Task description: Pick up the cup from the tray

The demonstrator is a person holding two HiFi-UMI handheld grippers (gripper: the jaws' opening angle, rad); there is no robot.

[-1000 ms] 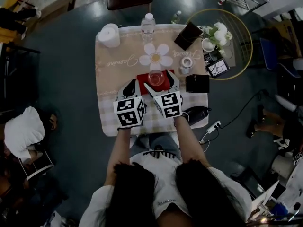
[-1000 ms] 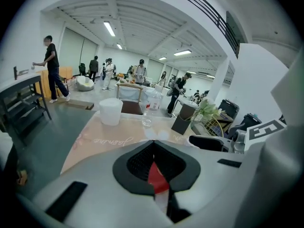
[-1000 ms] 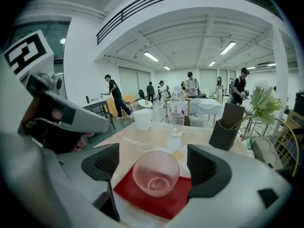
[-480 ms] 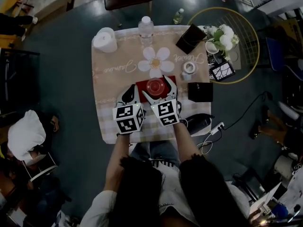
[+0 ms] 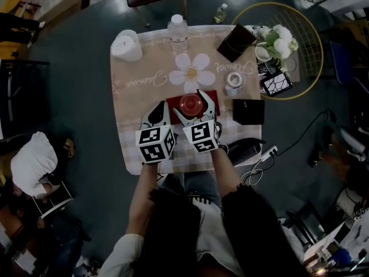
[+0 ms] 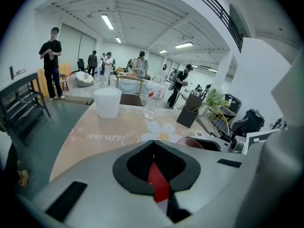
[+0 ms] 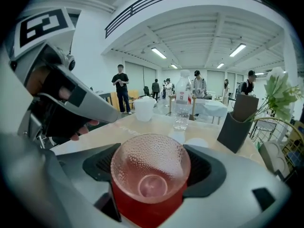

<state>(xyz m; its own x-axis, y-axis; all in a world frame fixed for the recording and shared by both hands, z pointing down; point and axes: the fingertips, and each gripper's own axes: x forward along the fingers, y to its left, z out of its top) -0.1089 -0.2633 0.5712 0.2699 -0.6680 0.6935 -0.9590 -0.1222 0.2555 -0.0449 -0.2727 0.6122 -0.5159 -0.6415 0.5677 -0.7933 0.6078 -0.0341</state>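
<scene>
The right tool (image 5: 188, 104) grips the clear cup (image 7: 150, 165) on the red tray (image 5: 173, 101), midway along the surface's (image 5: 138, 79) near edge; the left tool (image 6: 154, 146) is pinched narrow, empty

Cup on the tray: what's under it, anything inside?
The red tray sits directly under the cup. The cup looks empty, and its base shows through the clear glass. The part of the table beneath the tray is covered.

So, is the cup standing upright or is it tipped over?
Upright. In the right gripper view the cup has its open mouth facing up and its base down on the red tray.
</scene>
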